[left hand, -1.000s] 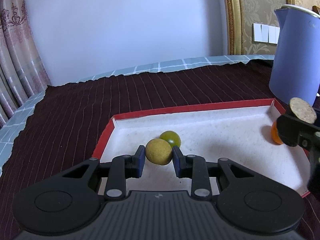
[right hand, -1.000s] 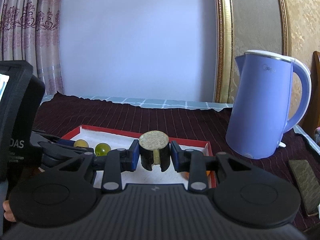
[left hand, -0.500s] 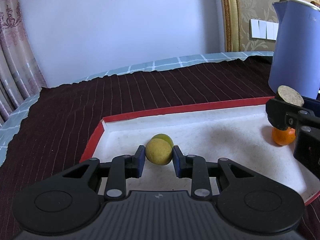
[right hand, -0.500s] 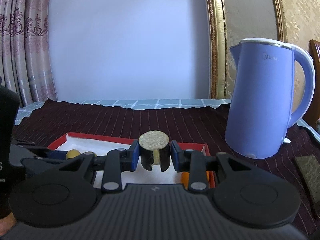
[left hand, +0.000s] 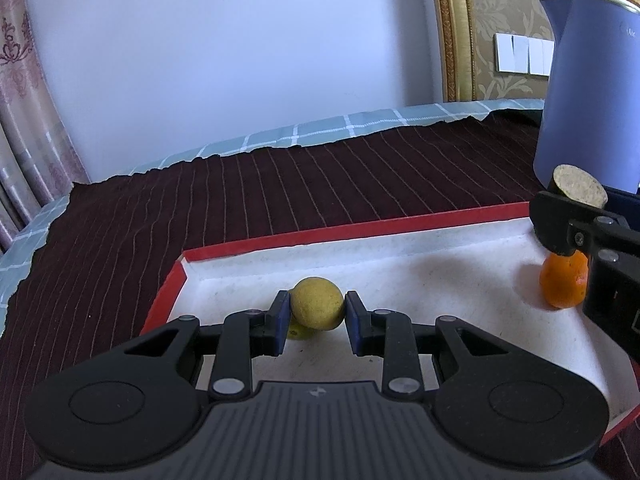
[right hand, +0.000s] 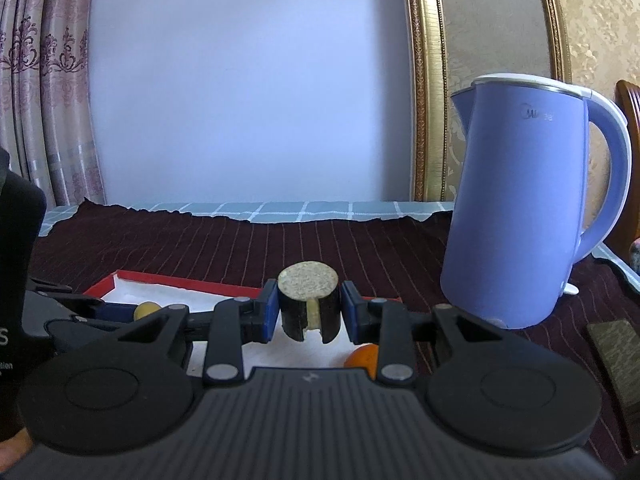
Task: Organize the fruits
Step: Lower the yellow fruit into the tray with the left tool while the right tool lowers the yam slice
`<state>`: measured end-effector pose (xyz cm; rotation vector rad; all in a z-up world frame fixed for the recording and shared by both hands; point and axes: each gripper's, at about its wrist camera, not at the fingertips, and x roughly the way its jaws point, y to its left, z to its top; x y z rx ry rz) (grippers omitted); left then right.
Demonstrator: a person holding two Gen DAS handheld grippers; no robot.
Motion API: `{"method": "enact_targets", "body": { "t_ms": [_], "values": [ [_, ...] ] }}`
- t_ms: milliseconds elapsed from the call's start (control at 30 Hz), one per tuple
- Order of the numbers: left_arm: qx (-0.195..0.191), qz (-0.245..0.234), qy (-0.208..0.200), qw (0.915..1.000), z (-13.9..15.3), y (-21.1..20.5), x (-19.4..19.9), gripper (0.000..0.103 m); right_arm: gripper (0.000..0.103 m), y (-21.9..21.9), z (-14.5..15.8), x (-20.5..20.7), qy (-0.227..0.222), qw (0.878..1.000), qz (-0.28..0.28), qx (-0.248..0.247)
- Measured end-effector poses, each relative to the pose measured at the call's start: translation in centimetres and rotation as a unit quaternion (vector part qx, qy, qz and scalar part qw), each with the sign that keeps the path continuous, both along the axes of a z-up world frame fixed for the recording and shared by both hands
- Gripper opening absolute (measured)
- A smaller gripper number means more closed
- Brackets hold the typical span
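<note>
My left gripper (left hand: 317, 313) is shut on a round yellow fruit (left hand: 317, 307), held just above the floor of a white tray with a red rim (left hand: 360, 232). Only a sliver of a green fruit (left hand: 295, 333) shows under and behind it. An orange (left hand: 563, 285) stands at the tray's right end. My right gripper (right hand: 309, 313) is shut on a short dark-skinned cylinder with a beige cut top (right hand: 308, 280), held above the tray's right part, with the orange (right hand: 363, 357) below it. The yellow fruit (right hand: 145, 310) also shows in the right wrist view.
A tall blue electric kettle (right hand: 528, 208) stands on the dark striped cloth (left hand: 280, 192) just right of the tray. A flat dark slab (right hand: 616, 352) lies at the far right. The wall and a curtain (right hand: 36, 100) close off the back.
The left gripper has carried the yellow fruit across in front of the green one, which is now almost hidden. The right gripper with its cylinder has shifted slightly and stands over the orange.
</note>
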<state>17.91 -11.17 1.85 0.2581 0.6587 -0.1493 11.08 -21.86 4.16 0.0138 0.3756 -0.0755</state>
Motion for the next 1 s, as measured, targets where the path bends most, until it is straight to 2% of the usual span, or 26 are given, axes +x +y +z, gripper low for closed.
{"method": "enact_targets", "body": {
  "t_ms": [1000],
  "values": [
    [0.018,0.002,0.005,0.9998,-0.3,-2.2,1.1,0.030,0.031,-0.8,-1.0,0.9,0.020,1.000,-0.004,0.001]
  ]
}}
